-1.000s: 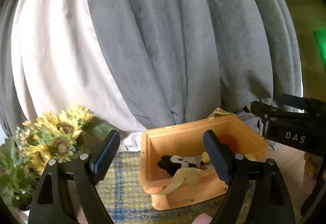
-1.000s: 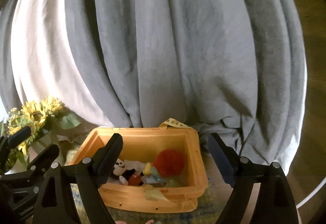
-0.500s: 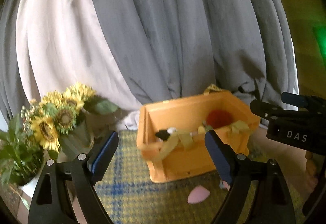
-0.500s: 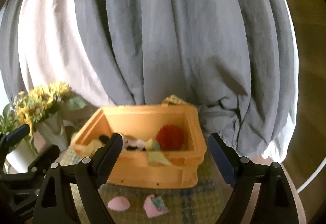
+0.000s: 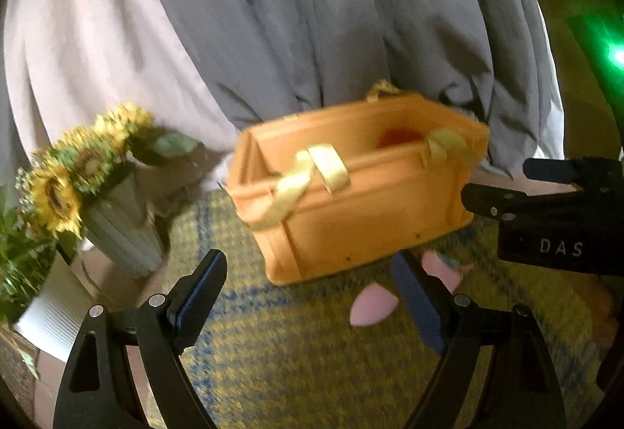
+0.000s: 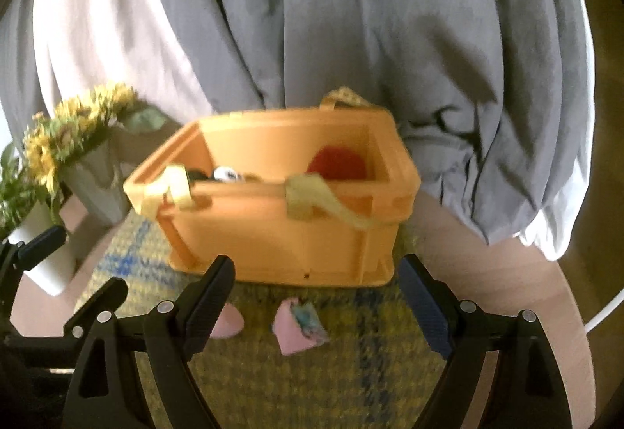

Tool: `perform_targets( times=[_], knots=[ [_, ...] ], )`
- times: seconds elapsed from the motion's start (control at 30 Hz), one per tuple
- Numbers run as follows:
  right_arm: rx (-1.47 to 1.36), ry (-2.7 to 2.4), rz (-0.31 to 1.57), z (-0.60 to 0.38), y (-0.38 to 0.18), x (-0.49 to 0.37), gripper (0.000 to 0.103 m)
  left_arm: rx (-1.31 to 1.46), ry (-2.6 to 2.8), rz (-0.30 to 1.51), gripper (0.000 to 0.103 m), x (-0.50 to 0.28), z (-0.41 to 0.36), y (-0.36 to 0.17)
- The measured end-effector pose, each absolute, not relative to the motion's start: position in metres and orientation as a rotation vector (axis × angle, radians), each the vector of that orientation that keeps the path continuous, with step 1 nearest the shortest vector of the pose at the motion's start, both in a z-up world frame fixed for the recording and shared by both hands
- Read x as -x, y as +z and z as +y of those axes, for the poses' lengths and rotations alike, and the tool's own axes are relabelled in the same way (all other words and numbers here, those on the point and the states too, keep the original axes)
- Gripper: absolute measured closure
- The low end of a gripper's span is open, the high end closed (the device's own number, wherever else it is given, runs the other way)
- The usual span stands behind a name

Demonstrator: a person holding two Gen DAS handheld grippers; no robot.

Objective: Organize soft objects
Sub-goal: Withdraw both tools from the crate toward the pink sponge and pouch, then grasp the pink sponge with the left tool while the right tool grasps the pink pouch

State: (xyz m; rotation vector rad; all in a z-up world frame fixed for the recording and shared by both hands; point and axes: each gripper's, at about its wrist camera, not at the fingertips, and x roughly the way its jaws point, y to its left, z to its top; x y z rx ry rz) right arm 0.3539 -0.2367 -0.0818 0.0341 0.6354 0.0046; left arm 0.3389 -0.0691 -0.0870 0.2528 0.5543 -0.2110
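**Both grippers empty, pink pieces lie ahead of the crate**

Right now your left gripper [image 5: 312, 296] and right gripper [image 6: 318, 296] both stand spread wide with nothing between the pads. No grasp yet.

The orange crate [image 6: 280, 234] sits on the yellow-blue plaid mat [image 6: 273, 370], toward its far edge, by the grey curtain [image 6: 351, 19]. It already holds a red ball [image 6: 337, 165] and a black-and-white plush [image 6: 226, 173]; pale ribbon handles [image 6: 312, 195] drape over its near wall.

Two loose pink soft pieces are on the mat, just in front of the crate's near wall:
- pink wedge with a teal patch [image 6: 298, 327]: dead ahead between your right gripper's fingers, slightly left of centre.
- plain pink piece [image 6: 228, 323]: beside the right gripper's left finger; in the left wrist view it is at [image 5: 372, 306], just inside that gripper's right finger.

My read: right gripper is better lined up on the patched wedge, left on the plain one. Frames are blurred, so I can't tell either piece's long axis.

Sunflower vase [image 5: 121, 230] stands off the mat's left edge, clear of both.
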Motion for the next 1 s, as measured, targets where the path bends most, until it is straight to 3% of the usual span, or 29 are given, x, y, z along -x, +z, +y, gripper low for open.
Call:
perform_targets(
  times=[0.5, 1.0],
  knots=[
    [-0.043, 0.031, 0.833, -0.242, -0.147, -0.378, 0.017, -0.276, -0.301, 0.726, 0.017, -0.362, -0.086, -0.151],
    [-0.079, 0.087, 0.942, -0.238, -0.179, -0.412, 0.026, -0.261, -0.354, 0.79, 0.03, -0.391, -0.098, -0.177]
  ],
)
